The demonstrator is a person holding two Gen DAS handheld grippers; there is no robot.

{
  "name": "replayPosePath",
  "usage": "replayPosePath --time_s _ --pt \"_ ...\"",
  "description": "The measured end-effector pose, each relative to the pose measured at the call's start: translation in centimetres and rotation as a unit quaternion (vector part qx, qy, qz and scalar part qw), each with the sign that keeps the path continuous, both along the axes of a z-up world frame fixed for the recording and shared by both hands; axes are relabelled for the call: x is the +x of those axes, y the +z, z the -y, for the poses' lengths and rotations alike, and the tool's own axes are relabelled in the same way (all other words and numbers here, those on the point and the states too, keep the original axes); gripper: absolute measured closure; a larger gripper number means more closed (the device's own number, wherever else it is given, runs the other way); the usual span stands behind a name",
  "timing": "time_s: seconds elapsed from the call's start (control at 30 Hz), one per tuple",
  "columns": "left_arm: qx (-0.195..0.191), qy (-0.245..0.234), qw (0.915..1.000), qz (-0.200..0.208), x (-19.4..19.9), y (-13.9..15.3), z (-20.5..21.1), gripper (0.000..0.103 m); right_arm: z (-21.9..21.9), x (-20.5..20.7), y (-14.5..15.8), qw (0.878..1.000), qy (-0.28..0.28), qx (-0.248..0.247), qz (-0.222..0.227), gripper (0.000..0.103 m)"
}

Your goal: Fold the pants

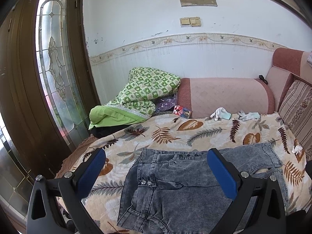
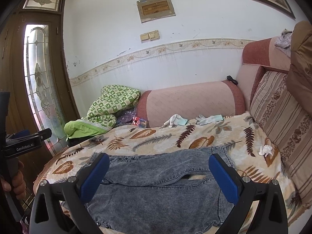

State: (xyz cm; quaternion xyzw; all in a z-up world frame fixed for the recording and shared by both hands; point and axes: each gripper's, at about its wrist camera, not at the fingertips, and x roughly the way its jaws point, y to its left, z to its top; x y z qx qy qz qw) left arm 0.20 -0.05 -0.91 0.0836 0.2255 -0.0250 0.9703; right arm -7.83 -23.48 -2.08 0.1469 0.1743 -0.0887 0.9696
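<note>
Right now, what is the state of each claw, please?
Left claw: open, holding nothing, above the jeans.
Right claw: open, holding nothing.

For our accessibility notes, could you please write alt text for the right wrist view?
Grey denim pants lie partly folded on a leaf-print blanket covering a sofa, framed by the open blue-padded right gripper, which holds nothing. Behind are white gloves, a green quilt and a pink bolster; the left gripper shows at the left edge.
</note>
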Motion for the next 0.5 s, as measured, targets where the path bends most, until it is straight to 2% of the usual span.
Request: replayPosePath --time_s 0.5 --pt "0.003 0.006 0.9998 -0.019 1.3 -1.1 -0.3 0.0 -0.2 0.8 -0.8 1.0 -0.001 0.0 -0.015 0.0"
